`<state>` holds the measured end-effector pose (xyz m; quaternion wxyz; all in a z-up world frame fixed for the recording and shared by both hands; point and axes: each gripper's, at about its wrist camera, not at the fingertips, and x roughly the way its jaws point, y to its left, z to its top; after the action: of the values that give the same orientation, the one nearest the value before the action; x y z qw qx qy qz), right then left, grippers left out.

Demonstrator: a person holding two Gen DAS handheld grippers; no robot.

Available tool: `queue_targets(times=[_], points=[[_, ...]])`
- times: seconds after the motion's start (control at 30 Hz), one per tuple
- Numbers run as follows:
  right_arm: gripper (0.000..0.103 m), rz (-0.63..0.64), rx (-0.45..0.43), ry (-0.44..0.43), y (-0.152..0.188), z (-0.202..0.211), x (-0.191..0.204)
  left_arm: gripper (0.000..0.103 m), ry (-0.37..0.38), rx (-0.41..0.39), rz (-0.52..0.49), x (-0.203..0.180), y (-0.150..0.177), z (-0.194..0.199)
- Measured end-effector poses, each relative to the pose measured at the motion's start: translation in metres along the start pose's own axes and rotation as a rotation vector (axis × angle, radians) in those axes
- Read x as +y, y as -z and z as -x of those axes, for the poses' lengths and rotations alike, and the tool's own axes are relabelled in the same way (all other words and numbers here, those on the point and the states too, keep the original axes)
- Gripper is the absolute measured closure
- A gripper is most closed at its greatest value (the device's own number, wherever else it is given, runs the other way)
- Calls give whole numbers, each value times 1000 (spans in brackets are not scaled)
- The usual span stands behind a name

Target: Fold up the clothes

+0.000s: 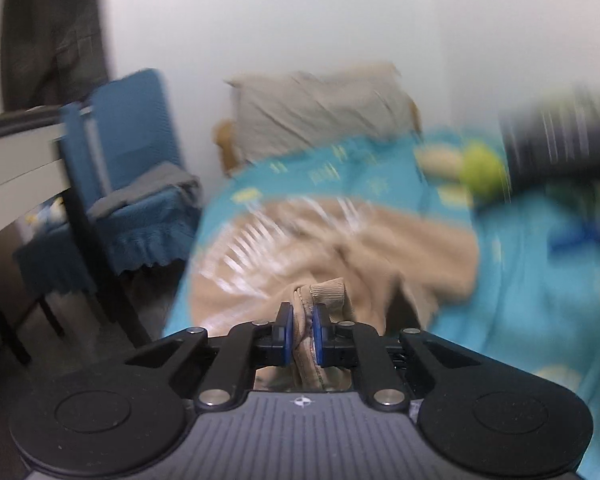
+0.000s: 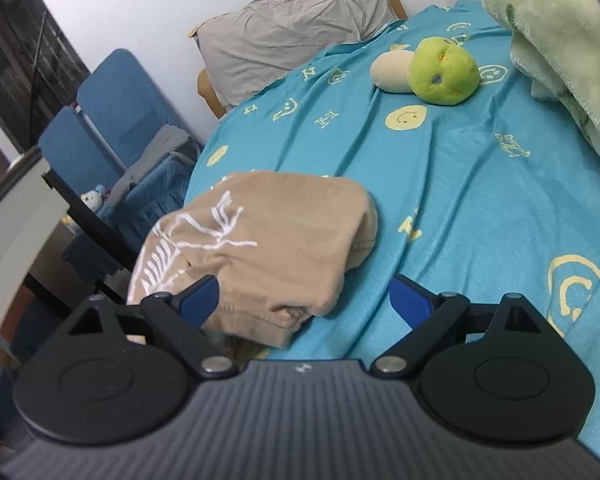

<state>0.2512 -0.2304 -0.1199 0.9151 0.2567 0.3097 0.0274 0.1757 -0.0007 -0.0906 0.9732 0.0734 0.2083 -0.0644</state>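
A tan garment (image 2: 260, 240) with a white line print lies bunched near the left edge of the turquoise bed sheet (image 2: 460, 184). My left gripper (image 1: 300, 328) is shut on a ribbed edge of the tan garment (image 1: 324, 292) and holds it up; that view is blurred by motion. My right gripper (image 2: 304, 300) is open, its blue pads (image 2: 200, 300) spread wide, the left pad touching the near folded edge of the garment and the right one over bare sheet.
A green and cream plush toy (image 2: 440, 72) lies on the sheet further back. A pale green fleece blanket (image 2: 560, 40) is piled at the right. A grey pillow (image 2: 292, 28) is at the headboard. Blue chairs (image 2: 116, 120) and a dark table edge (image 2: 88, 216) stand left of the bed.
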Motion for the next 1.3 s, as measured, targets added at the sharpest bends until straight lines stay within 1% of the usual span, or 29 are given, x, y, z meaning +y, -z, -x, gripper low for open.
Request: queue_targets(times=[0.1, 0.2, 0.33, 0.43, 0.47, 0.5, 0.57, 0.73, 0.8, 0.87, 1.0, 1.03, 1.07, 1.1, 1.13, 1.17, 1.23, 1.27, 1.3], points=[[9, 39, 20, -32, 10, -3, 4, 93, 5, -75, 179, 27, -19, 30], [9, 128, 35, -73, 22, -6, 17, 94, 28, -124, 277, 45, -30, 53], [9, 276, 33, -127, 39, -7, 37, 94, 54, -155, 342, 57, -37, 70], [9, 314, 26, -181, 44, -8, 49, 94, 59, -154, 340, 57, -38, 77], [9, 322, 14, -179, 45, -8, 52, 94, 60, -153, 340, 56, -38, 78], [9, 328, 1, -170, 46, -9, 56, 94, 60, -151, 341, 55, -38, 77], [9, 300, -26, -112, 42, -12, 53, 94, 58, -150, 344, 55, -38, 77], [10, 120, -68, -7, 30, -18, 17, 94, 91, -161, 408, 63, -36, 74], [10, 75, -93, 53, 27, -16, 6, 94, 104, -170, 431, 65, -35, 74], [10, 66, -108, 103, 26, -16, 1, 94, 121, -178, 459, 67, -35, 75], [10, 128, -41, 140, 29, -27, 6, 95, 125, -208, 483, 70, -34, 78], [18, 147, -35, 148, 30, -28, 8, 99, 124, -212, 484, 70, -35, 79], [38, 168, -62, 162, 30, -25, 11, 100, 119, -215, 481, 70, -35, 80], [46, 190, -89, 176, 31, -22, 13, 100, 114, -208, 475, 69, -35, 80], [63, 205, -117, 180, 31, -19, 14, 100, 109, -197, 466, 68, -35, 79], [82, 199, -148, 156, 28, -14, 14, 100, 103, -186, 457, 67, -35, 78], [95, 198, -188, 127, 22, -6, 17, 100, 80, -148, 425, 63, -33, 71], [98, 204, -200, 117, 20, -2, 19, 100, 61, -127, 401, 60, -32, 67], [98, 209, -212, 102, 18, 1, 20, 100, 41, -97, 379, 58, -30, 62]])
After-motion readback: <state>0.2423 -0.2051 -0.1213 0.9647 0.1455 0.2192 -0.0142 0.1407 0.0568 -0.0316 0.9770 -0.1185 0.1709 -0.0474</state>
